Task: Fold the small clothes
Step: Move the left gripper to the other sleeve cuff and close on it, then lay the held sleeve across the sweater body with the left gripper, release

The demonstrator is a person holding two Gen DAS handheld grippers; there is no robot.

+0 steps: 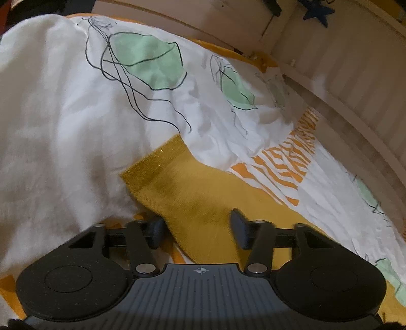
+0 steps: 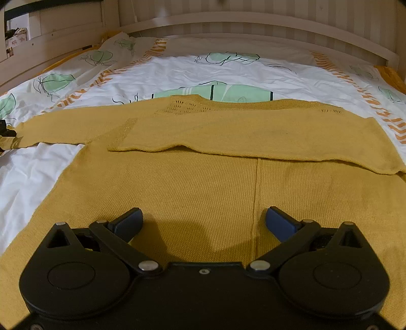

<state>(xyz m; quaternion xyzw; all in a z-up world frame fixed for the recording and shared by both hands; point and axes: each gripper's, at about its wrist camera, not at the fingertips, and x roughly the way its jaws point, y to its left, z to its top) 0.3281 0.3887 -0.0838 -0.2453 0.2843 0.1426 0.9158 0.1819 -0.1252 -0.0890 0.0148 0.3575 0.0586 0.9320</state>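
A mustard yellow knit sweater [image 2: 203, 182] lies flat on the bed. Its right sleeve [image 2: 253, 137] is folded across the chest; its left sleeve [image 2: 50, 129] stretches out to the left. In the left wrist view the cuff end of that sleeve [image 1: 182, 187] lies between my fingers. My left gripper [image 1: 198, 228] is open, straddling the sleeve, low over it. My right gripper [image 2: 204, 223] is open and empty, low over the sweater's body near its centre seam. The left gripper's tip [image 2: 6, 129] shows at the right wrist view's left edge.
The bed is covered by a white duvet [image 2: 177, 73] with green leaf prints and orange stripes. A wooden slatted bed frame [image 2: 253, 20] runs along the far side, and its rail [image 1: 355, 106] stands to the right in the left wrist view.
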